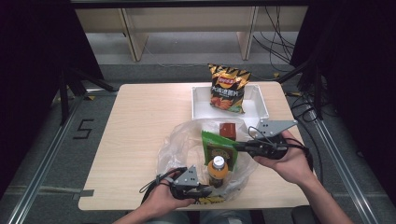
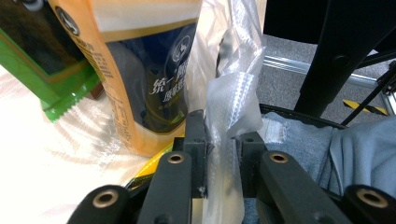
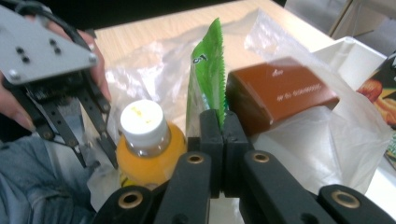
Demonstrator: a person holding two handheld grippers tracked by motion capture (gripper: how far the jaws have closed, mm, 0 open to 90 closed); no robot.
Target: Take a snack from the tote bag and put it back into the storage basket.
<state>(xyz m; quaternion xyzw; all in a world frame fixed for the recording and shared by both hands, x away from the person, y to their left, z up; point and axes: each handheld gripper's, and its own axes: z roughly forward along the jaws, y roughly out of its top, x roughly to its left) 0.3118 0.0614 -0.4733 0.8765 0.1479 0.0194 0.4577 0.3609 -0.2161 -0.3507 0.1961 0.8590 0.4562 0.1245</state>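
A clear plastic bag (image 1: 177,144) lies open on the table's front half. In it stand an orange-capped juice bottle (image 1: 217,168), a green snack packet (image 1: 219,149) and a brown box (image 1: 229,129). My left gripper (image 1: 208,190) is at the bag's near edge, and its jaws pinch a bunched fold of the bag film (image 2: 233,102) next to the bottle (image 2: 144,84). My right gripper (image 3: 222,130) is shut on the green packet's (image 3: 205,79) crimped edge, holding it upright between the bottle (image 3: 144,135) and the brown box (image 3: 280,88).
A white tray (image 1: 201,105) stands at the back right of the wooden table (image 1: 140,121), with a bag of chips (image 1: 227,88) leaning in it. The person's hands and forearms come in at the front edge. Cables lie on the floor beyond.
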